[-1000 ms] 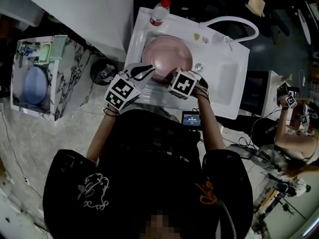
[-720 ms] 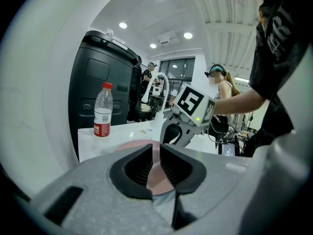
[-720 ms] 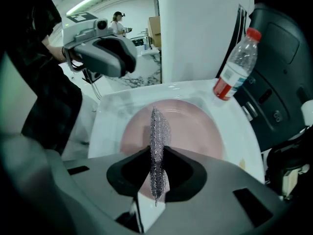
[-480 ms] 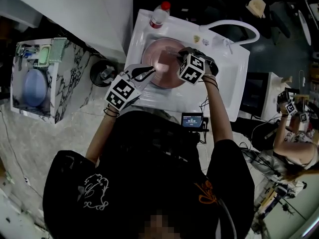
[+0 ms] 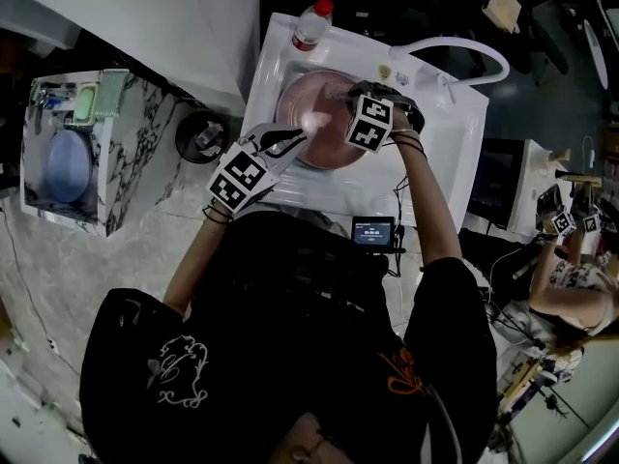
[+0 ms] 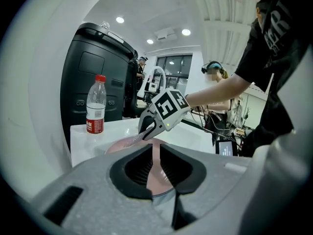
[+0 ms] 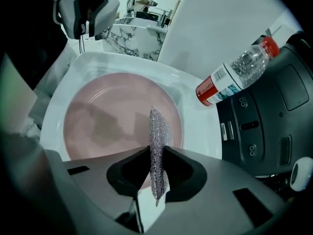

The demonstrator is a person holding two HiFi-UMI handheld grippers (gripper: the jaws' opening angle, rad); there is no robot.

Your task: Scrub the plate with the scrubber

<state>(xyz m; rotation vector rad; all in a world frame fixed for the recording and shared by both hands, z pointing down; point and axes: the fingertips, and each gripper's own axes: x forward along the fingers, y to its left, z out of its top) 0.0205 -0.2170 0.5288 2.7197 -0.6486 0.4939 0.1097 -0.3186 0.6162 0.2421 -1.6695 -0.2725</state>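
**Plate in sink, scrubber held over it**

The pink plate (image 5: 324, 129) sits in the white sink (image 5: 450, 153), and a bottle (image 5: 309, 25) stands at the far corner. The left gripper (image 6: 155, 166) is clamped on the plate's near rim. The right gripper (image 7: 155, 169) pinches the silvery scrubber (image 7: 158, 136) over the plate. Contact between the two cannot be confirmed.

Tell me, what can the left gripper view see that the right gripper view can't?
Only the left gripper view: the left gripper shut on the plate rim, the right gripper seen from outside, and a small screen. Only the right gripper view: the plate's whole pink face, the left gripper from outside, and a marble counter. Both: the plate, the glittery scrubber in the right gripper's jaws, the red-capped bottle and the black machine.
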